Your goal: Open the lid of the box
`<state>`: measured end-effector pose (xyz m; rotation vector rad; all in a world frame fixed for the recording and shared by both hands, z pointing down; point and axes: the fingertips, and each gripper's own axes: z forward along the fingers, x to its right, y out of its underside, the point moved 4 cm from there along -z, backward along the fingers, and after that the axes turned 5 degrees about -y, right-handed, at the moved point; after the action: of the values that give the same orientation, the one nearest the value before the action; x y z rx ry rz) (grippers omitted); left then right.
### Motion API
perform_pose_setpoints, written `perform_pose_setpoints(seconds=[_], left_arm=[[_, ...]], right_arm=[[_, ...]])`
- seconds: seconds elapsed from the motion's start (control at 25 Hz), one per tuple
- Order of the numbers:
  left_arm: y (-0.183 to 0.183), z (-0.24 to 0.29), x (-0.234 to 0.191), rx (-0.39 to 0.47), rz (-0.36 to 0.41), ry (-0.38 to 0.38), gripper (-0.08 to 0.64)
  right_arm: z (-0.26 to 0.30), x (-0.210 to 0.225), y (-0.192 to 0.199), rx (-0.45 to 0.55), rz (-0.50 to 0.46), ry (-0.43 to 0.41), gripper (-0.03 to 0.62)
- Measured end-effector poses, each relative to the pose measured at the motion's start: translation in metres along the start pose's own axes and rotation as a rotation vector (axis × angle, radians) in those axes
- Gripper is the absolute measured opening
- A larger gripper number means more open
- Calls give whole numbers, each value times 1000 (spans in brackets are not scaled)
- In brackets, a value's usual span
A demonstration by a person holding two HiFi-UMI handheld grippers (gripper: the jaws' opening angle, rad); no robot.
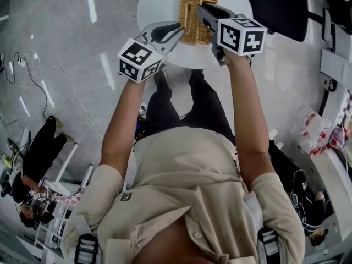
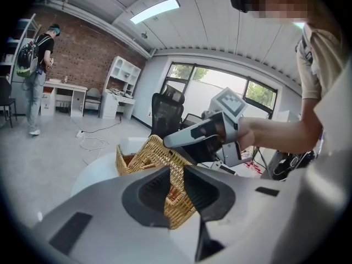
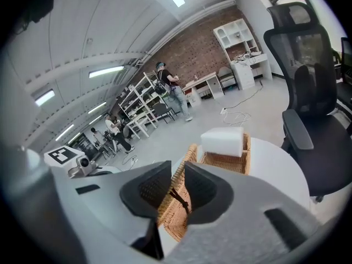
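1. The head view looks from above the person steeply down, along the body and both arms. The round worktop (image 1: 159, 4) with the wicker box (image 1: 192, 23) lies far off, at the upper edge.
2. The left gripper view rides on the left tool (image 1: 175, 31), low and very near the box. It faces across the worktop toward the windows and takes in the right tool (image 2: 177, 142).
3. The right gripper view looks along its own jaws, very near the box, toward the brick wall.
4. All three views share the box and the worktop.

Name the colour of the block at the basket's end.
White: the block, clearest in the right gripper view.
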<state>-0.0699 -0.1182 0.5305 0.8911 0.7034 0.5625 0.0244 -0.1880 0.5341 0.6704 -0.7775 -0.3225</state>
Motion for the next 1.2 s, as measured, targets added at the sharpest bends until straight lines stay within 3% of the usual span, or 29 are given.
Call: perform_pose_setpoints(seconds=[0.08, 0.32, 0.56, 0.76, 1.2], left_arm=[[-1, -1, 1, -7, 1, 8, 97], [-2, 9, 20, -29, 7, 1, 152], [-9, 1, 16, -35, 12, -23, 179], [-7, 7, 17, -100, 10, -51, 184], [-4, -8, 2, -154, 39, -98, 183]], right_arm=[[5, -6, -3, -1, -3, -12, 61], [0, -7, -5, -5, -24, -31, 61], [11, -16, -10, -16, -34, -45, 61], [12, -20, -12, -24, -41, -61, 63], [23, -31, -11, -86, -63, -73, 69]])
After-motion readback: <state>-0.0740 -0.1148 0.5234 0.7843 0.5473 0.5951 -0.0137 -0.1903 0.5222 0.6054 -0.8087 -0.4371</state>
